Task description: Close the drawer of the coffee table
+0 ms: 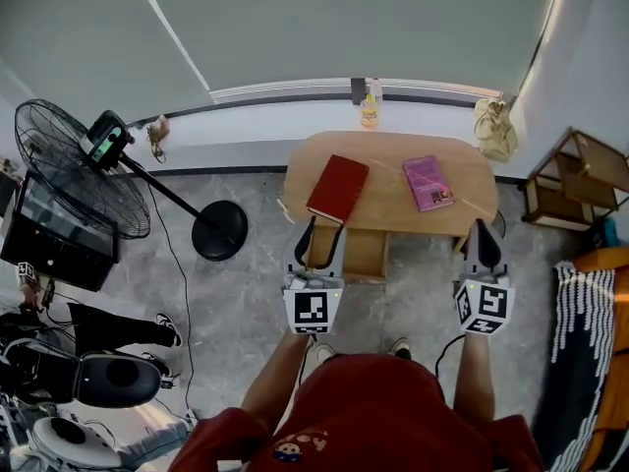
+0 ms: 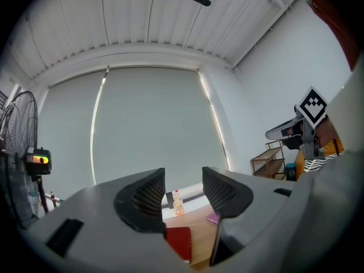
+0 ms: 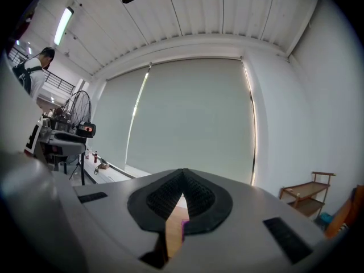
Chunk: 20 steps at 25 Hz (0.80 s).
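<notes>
1. Window blind: fills the top of the head view.
2. Bench: wooden, oval top, upper centre of the frame, just below the window sill.
3. Pedestal fan: left of the frame, well apart from the bench.
4. Drawer: juts out from under the near edge of the bench, at frame centre. It stands open.
5. Red book: lies on the left half of the bench. Purple book: lies on the right half.
6. Left gripper: just beside the left end of the drawer, jaws spread, nothing between them.
7. Right gripper: near the right end of the bench, jaws pressed together, empty.
</notes>
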### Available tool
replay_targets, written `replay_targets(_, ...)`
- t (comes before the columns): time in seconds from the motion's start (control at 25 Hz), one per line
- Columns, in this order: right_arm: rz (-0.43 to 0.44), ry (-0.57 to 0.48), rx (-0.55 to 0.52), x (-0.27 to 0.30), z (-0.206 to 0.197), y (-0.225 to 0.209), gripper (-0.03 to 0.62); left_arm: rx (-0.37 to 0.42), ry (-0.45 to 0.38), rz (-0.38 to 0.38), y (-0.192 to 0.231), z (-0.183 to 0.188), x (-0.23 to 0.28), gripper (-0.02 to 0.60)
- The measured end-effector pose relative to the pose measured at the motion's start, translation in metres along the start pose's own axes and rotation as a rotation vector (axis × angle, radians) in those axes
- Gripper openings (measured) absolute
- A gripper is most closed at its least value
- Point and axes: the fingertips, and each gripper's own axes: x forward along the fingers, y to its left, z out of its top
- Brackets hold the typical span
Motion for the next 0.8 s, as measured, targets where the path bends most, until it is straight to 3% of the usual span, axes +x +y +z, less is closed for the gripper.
replay_targets(0.48,0.047,0.016,-0.039,0.006,-0.007,0.013,-0.006,-0.004,0.009,0.012,-0.003,-0.011,-0.002,0.204)
replay_targets(0.8,0.099,0.055,-0.04,-0.006,-0.04,0.036,-0.006,0.004,0.029,0.011,-0.015,-0.039,-0.018,0.204)
